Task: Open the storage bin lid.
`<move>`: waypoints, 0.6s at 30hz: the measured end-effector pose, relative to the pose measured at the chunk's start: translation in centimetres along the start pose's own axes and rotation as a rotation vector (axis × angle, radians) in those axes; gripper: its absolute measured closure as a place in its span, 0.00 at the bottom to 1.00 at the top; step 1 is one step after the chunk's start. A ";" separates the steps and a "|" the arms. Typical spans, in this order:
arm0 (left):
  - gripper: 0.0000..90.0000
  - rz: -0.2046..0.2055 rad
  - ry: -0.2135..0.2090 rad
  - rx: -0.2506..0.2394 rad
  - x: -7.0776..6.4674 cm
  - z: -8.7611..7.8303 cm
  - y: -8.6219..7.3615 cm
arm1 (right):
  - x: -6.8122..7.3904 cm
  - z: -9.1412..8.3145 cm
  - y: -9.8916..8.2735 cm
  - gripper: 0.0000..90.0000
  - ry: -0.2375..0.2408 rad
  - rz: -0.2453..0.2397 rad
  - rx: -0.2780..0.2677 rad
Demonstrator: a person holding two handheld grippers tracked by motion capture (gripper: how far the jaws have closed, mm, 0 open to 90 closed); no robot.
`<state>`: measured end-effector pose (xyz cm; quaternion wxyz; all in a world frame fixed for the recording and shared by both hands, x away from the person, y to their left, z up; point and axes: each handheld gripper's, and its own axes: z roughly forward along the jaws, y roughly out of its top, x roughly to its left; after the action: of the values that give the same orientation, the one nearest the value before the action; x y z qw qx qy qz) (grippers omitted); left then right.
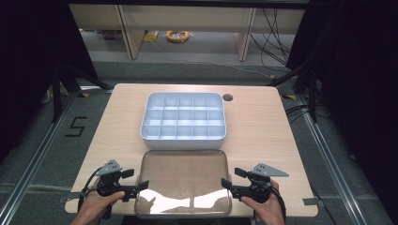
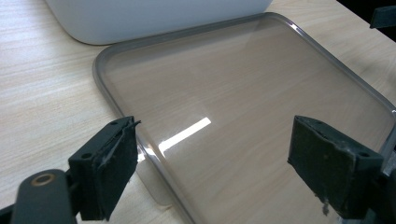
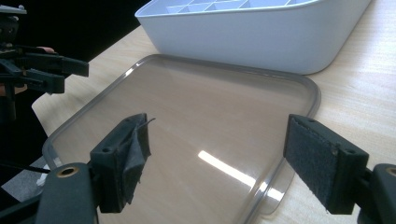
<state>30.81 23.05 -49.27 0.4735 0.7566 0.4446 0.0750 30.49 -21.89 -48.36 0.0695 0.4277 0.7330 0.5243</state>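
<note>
In the high view the person's forearms run out at the bottom edge, and glare whitens the near part of the clear lid [image 1: 184, 180] by the tabletop's near edge. The left gripper view crops the white box [image 2: 154, 18] to its wall and the lid's near corner. In the right gripper view the box's [image 3: 261, 37] far end leaves the frame, its compartments barely visible.

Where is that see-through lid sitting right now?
In the high view the clear lid lies flat at the table's near edge, just in front of the white divided box, between the left gripper and right gripper.
</note>
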 end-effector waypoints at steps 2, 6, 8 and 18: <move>0.17 -0.003 0.001 0.002 0.0 -0.2 -0.1 | 0.1 -0.3 -0.1 0.26 0.009 0.002 -0.002; 0.17 -0.011 -0.003 0.006 -0.2 -0.4 -0.3 | 0.3 -0.9 -0.5 0.26 0.009 0.010 0.010; 0.17 0.007 -0.006 0.007 -0.2 -0.4 -0.5 | 0.5 -1.2 -0.8 0.24 -0.011 0.021 0.008; 0.17 -0.006 -0.016 0.022 -1.0 -0.9 -1.3 | 1.1 -2.2 -1.8 0.24 0.008 0.027 -0.022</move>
<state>29.02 23.07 -49.49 0.4691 0.7609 0.4439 0.0625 27.56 -22.79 -48.51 0.0642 0.4348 0.7217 0.5348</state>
